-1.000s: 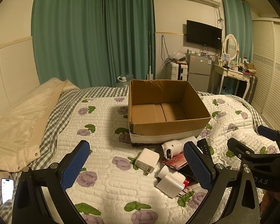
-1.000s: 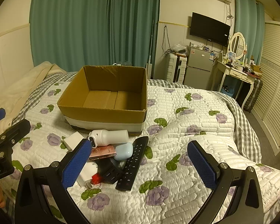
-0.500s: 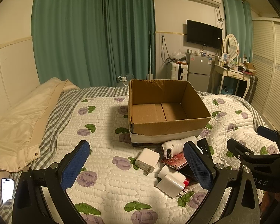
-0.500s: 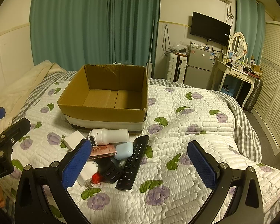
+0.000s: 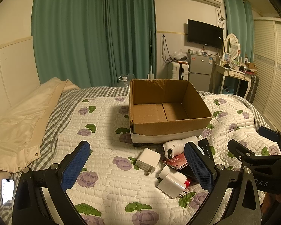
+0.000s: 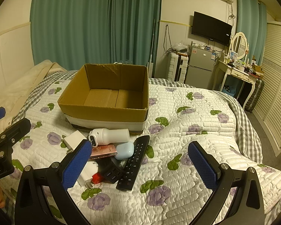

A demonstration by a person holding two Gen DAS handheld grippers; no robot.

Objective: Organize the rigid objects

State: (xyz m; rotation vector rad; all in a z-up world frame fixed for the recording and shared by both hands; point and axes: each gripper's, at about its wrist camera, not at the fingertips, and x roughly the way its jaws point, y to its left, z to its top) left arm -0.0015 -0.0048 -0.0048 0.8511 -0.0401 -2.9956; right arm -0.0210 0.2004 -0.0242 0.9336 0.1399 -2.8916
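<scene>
On the bed, just near of the empty cardboard box (image 6: pixel 105 101), a heap of small items waits: white bottle (image 6: pixel 109 136), remote (image 6: pixel 134 162), blue case (image 6: pixel 124 150), black hub (image 6: pixel 110 169) and white chargers (image 5: pixel 149 160). Piled beside the box's near wall, they probably make for short lifts inside (my guess). Left tongs (image 5: pixel 138 166) and right tongs (image 6: pixel 138 166) both hover spread wide, gripping nothing. Compared with a second ago, nothing has visibly shifted; neither tool has started reaching.
</scene>
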